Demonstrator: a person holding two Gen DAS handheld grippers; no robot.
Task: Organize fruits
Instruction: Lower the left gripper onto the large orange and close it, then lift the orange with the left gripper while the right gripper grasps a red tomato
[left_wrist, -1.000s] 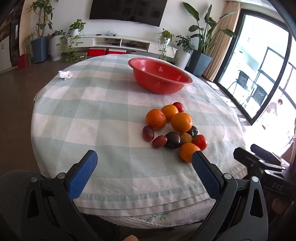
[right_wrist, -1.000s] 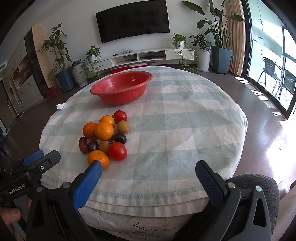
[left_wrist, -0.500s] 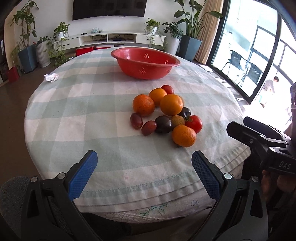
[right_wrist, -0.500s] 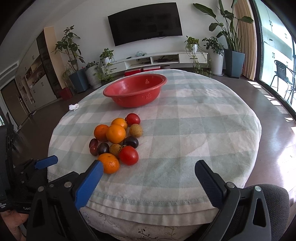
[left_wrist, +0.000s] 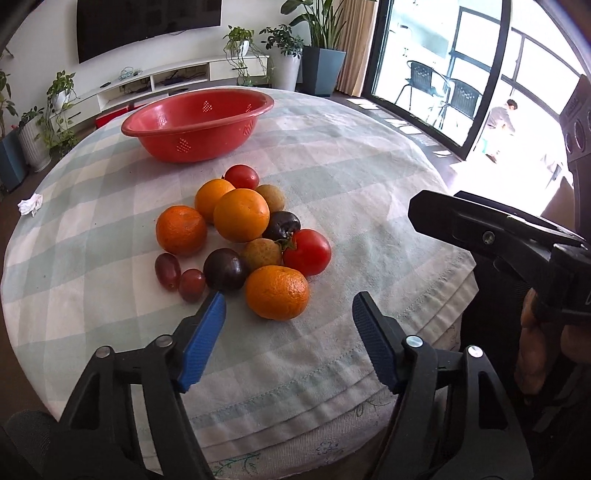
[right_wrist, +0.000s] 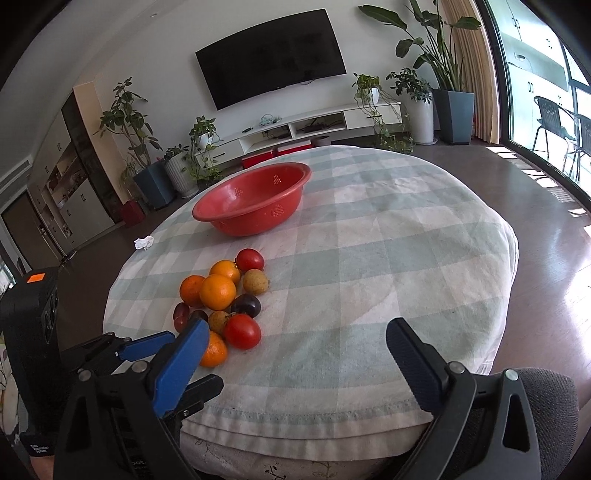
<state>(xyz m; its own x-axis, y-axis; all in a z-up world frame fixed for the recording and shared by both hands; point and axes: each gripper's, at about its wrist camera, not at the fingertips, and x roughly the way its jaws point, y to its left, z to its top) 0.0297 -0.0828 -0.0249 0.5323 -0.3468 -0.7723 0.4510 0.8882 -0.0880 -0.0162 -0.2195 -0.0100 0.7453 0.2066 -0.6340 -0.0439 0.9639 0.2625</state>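
Observation:
A pile of fruit lies on the checked cloth: oranges (left_wrist: 241, 214), red tomatoes (left_wrist: 307, 252), dark plums (left_wrist: 224, 268), small red grapes (left_wrist: 168, 269) and brownish round fruits. Behind it stands an empty red colander bowl (left_wrist: 195, 125) (right_wrist: 251, 199). My left gripper (left_wrist: 289, 297) hovers just short of the nearest orange (left_wrist: 277, 291) (right_wrist: 214, 350). Its jaws are closing, and the pads (left_wrist: 205, 332) stand apart from the orange on either side. My right gripper (right_wrist: 297, 326) is open over bare cloth right of the pile, holding nothing.
A crumpled white tissue (left_wrist: 30, 203) lies near the table's left edge. The round table's front edge (right_wrist: 295, 417) is right below both grippers. The right gripper's black body (left_wrist: 480, 229) shows to the right of the pile. Floor, plants and a TV unit lie beyond.
My left gripper has moved in toward the pile and rolled, so the nearest orange now sits just ahead of its fingers. Its jaws have narrowed. The right gripper has hardly moved.

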